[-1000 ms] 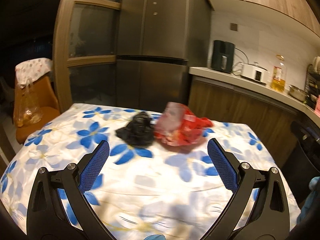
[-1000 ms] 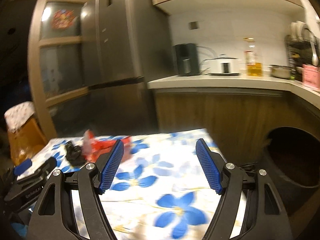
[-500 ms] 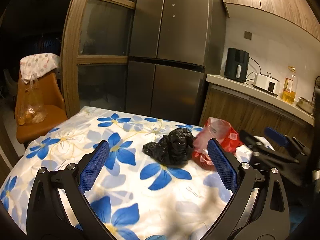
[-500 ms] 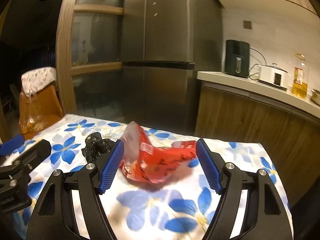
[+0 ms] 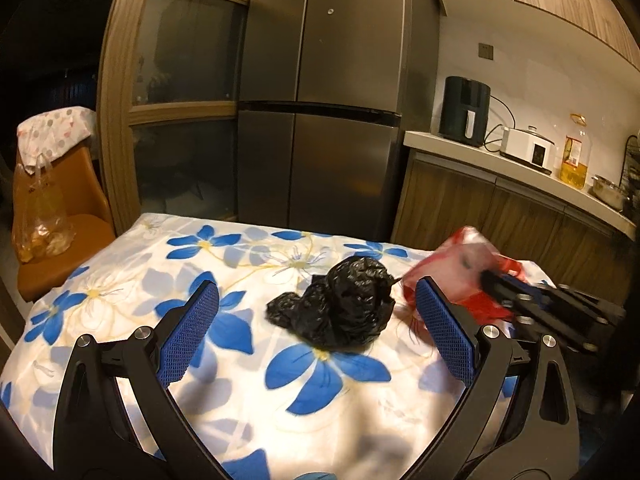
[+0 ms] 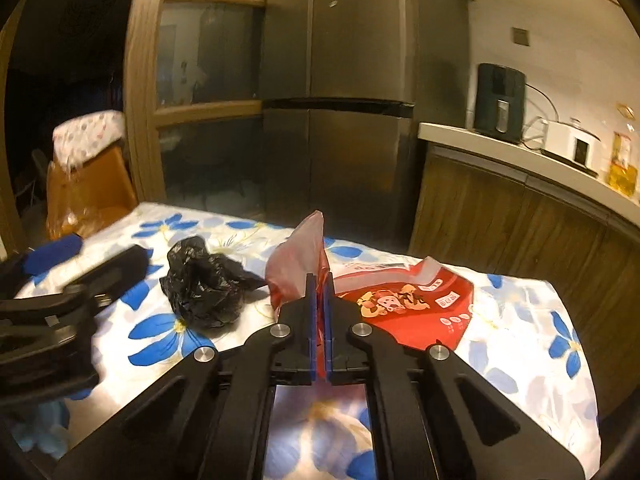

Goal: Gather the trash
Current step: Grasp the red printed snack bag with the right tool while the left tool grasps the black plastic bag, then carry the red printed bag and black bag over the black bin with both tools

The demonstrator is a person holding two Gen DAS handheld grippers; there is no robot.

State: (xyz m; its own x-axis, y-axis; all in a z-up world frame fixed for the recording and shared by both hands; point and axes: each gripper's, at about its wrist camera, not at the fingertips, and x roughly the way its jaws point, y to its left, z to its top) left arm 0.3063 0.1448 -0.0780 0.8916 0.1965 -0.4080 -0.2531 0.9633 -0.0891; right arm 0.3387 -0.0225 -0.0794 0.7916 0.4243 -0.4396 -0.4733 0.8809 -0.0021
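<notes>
Pinching the near edge of the red snack bag (image 6: 404, 304), our right gripper (image 6: 319, 292) has its blue pads pressed together on the wrapper, pointing slightly downward over the flowered counter (image 6: 520, 344). Part of the bag stands up just beyond the fingertips; the rest lies flat to their right. Our left gripper (image 5: 316, 320) hovers low over the near part of the counter with its jaws spread wide and nothing between them, aimed at the crumpled black plastic bag (image 5: 340, 304), which sits ahead of the pads and apart from them. That black bag lies just left of the red one, nearly touching it. Cloth around both is bare, with open room to the left and toward us. Beyond the counter's far edge stands the steel refrigerator (image 5: 320, 100); an orange chair (image 5: 68, 216) waits off the left edge, and wooden cabinets (image 6: 520, 224) run along the right.
</notes>
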